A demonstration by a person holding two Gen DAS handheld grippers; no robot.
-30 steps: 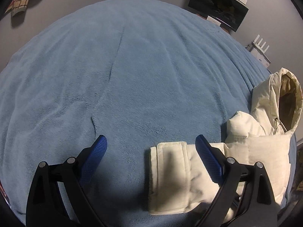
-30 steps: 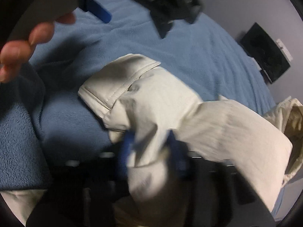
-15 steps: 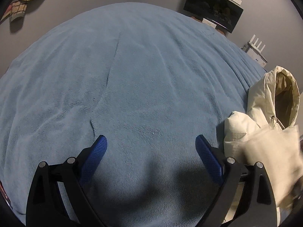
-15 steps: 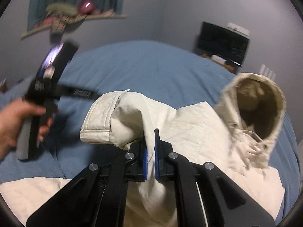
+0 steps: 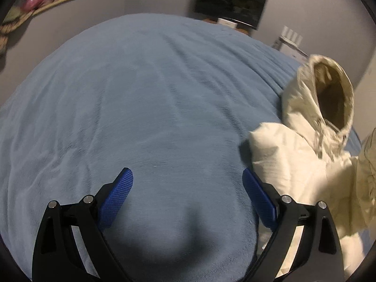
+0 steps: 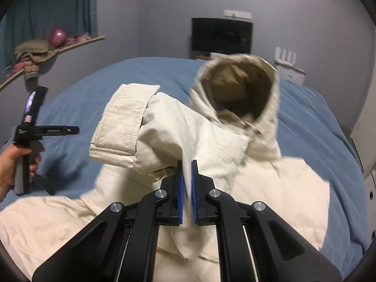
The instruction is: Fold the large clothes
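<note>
We see the jacket [image 6: 211, 155], cream and hooded, lying on the blue blanket [image 6: 145, 70] that covers the bed. In the right wrist view it fills the lower middle, its body spreading from 7 o'clock to 4 o'clock. The hood [image 6: 237, 87] stands open at about 1 o'clock, its tan lining showing. The sleeve [image 6: 127, 122] is lifted across the jacket, its stitched cuff pointing toward 10 o'clock.

Our right gripper [image 6: 187, 166] has its blue pads pressed together on a fold of the sleeve cloth, the cloth running up between them from the centre of the view.

At 9 o'clock in that view, our left hand [image 6: 9, 164] holds the handle of the left gripper [image 6: 47, 130], well apart from the jacket and above the blanket.

In the left wrist view, the left gripper [image 5: 188, 176] has its fingers [image 5: 117, 192] spread wide with nothing between them, only bare blanket [image 5: 141, 94] below. The jacket [image 5: 293, 159] lies at 3 o'clock, just beside the right-hand finger; we cannot tell whether they touch. The hood [image 5: 329, 94] rises at 2 o'clock.

Beyond the bed, a dark TV [image 6: 222, 35] hangs on the grey wall at 12 o'clock. A shelf [image 6: 47, 51] with clutter sits at 10 o'clock, under a teal curtain [image 6: 58, 4].
</note>
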